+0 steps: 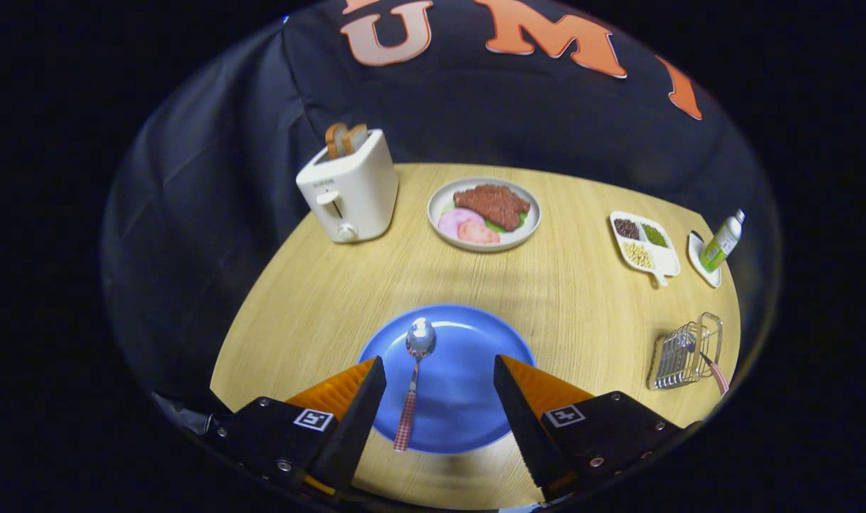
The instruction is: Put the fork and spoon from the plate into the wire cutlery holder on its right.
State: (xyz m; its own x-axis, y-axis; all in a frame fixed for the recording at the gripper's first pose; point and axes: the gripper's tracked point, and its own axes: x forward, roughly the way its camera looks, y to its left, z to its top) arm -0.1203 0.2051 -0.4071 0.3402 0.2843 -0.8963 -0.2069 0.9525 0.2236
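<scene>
A blue plate (468, 385) lies on the wooden table just ahead of my fingers. On it rests a spoon (413, 377) with a shiny bowl and a red checked handle; the handle points back toward me, closer to the left finger. My gripper (440, 388) hovers over the plate's near half, open, with the spoon's handle in the gap and nothing touching it. To the right of the plate stands the wire cutlery holder (682, 355). A utensil with a red checked handle (714, 370) leans in it, handle sticking out to the right.
Beyond the plate sit a white toaster (351, 189) with bread slices, a white plate of food (484, 214), a divided dish of beans (643, 242), and a small bottle (723, 242) on a saucer. The table edge curves close behind the wire holder.
</scene>
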